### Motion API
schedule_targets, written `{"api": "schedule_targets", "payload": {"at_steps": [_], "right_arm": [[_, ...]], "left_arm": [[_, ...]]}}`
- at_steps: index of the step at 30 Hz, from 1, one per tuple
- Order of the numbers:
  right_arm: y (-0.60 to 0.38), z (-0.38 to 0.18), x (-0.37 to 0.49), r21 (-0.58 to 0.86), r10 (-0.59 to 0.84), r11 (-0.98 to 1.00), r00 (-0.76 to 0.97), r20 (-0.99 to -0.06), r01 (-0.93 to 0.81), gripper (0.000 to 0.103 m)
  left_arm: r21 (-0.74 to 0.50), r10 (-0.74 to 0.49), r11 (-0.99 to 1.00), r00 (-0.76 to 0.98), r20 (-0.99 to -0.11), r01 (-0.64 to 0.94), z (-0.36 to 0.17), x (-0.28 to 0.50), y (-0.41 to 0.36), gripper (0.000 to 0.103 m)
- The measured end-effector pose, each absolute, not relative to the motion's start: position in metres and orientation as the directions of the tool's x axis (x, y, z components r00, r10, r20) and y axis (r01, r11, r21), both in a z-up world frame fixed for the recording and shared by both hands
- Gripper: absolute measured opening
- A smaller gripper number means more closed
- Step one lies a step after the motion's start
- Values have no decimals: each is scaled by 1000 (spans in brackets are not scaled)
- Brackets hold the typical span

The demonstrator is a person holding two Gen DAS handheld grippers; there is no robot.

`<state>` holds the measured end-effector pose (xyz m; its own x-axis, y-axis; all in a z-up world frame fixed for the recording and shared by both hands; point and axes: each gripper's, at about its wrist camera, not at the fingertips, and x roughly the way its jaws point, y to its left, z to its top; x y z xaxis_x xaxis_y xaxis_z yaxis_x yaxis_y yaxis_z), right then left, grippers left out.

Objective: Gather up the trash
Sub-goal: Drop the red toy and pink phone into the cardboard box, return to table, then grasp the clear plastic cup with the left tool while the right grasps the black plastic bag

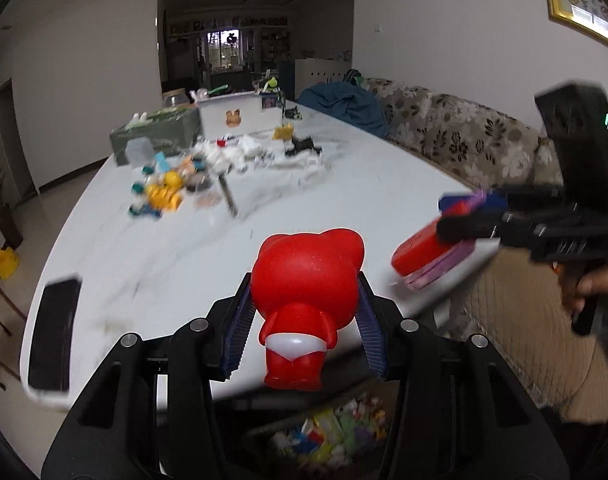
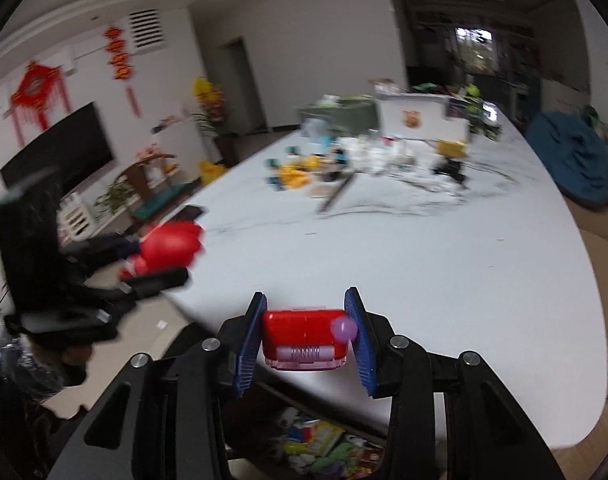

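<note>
Left gripper point(image 1: 306, 316) jaws clamp a red figurine point(image 1: 304, 280); right gripper point(image 2: 306, 334) jaws clamp a red case point(image 2: 304, 332), both raised seemingly above the bench's point(image 2: 424, 260) near edge.

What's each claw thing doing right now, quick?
Left gripper: closed on the red figurine.
Right gripper: closed on the red and pink toy case.

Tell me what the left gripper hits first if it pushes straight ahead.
Probably nothing close: the left gripper, shut on the red toy, faces bare white table; the toy pile lies off to the left. Depth is unclear.
</note>
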<state>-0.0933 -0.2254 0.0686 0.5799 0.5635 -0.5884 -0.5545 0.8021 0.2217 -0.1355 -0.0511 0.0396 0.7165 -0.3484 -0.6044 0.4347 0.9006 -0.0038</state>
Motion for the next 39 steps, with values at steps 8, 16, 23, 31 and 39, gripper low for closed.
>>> {"api": "schedule_targets", "payload": {"at_steps": [8, 16, 23, 31, 39], "right_arm": [[-198, 38, -154, 261, 586, 753, 434, -684, -604, 40], [-192, -67, -140, 307, 515, 790, 302, -802, -532, 76], [-225, 9, -105, 273, 551, 802, 483, -680, -530, 78], [-250, 50, 98, -4, 300, 914, 684, -664, -406, 84], [-256, 12, 259, 44, 283, 922, 591, -756, -385, 84]], "left_arm": [[19, -399, 829, 613, -682, 560, -11, -193, -38, 47], [114, -252, 810, 516, -819, 576, -98, -186, -48, 87], [34, -318, 840, 541, -778, 541, -61, -164, -29, 87], [-88, -403, 887, 667, -626, 454, 13, -94, -22, 90], [-78, -314, 935, 704, -637, 346, 20, -32, -30, 91]]}}
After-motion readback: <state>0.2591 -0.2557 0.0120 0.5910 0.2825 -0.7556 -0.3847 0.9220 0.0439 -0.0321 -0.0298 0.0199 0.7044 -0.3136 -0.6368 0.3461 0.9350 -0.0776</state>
